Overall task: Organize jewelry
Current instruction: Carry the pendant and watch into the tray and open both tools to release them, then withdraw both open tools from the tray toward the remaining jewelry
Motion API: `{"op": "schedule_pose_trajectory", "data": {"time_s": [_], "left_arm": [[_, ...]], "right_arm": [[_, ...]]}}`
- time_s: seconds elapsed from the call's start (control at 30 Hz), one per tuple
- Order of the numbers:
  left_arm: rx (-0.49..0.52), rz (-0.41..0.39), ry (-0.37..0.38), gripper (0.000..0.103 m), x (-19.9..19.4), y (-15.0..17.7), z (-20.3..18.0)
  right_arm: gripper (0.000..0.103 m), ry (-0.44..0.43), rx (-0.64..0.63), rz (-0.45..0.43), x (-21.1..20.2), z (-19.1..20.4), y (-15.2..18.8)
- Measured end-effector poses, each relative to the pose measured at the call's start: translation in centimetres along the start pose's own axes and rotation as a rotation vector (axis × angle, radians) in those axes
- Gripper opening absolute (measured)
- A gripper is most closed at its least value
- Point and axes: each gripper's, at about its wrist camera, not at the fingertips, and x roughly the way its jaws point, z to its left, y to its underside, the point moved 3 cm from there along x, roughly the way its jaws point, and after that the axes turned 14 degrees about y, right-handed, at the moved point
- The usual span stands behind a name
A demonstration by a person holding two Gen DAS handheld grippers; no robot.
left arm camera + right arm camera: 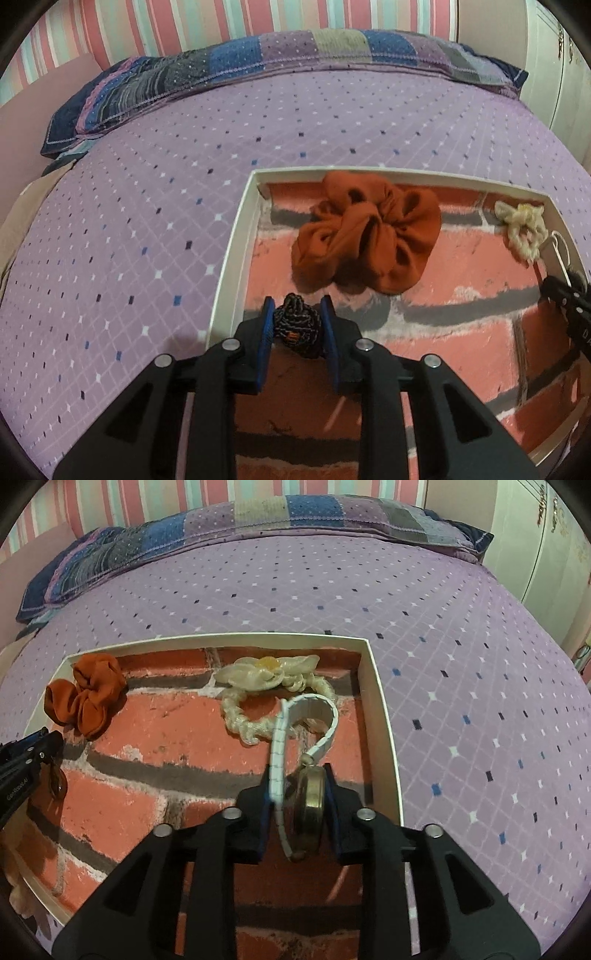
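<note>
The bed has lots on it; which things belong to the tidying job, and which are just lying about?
Part of the job:
tray
orange scrunchie
cream flower scrunchie
dark braided band in left gripper
watch in right gripper

Just lying about:
bedspread
pillow

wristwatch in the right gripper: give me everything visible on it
The wristwatch has a round brass-coloured metal case and a white segmented band. The right gripper is shut on it, with the case edge-on between the fingers, its dial not visible. One strap half runs blurred past the left finger; the band arches forward in a loop. It is held above the brick-patterned tray, near the right wall, in front of the cream flower hair tie. Whether the loop touches that tie cannot be told.
</note>
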Motion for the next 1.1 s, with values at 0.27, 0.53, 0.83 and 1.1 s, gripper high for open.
{"op": "schedule_pose_trajectory", "data": {"time_s": [0.27,0.53,0.83,1.1], "left_arm": [[0.076,-0.027,0.001,0.058,-3.2,0.0,-1.4],[0.048,-0.114,0.068,0.082,-10.5,1.0,-1.4],[0.028,-0.227,0.064,0.089,-19.4,5.6,-0.9],[0.061,-0.300,0.038,0.096,-25.1,11.8,-1.4]], "right_arm": [[0.062,-0.053,-0.028,-0.003,-0.8,-0.1,0.1],[0.094,-0.121,0.042,-0.110,-6.6,-2.6,0.6],[0.099,-0.093,0.116,-0.205,-13.9,-7.8,4.9],[0.099,-0.003,0.145,-0.287,-19.4,-11.5,10.4]]}}
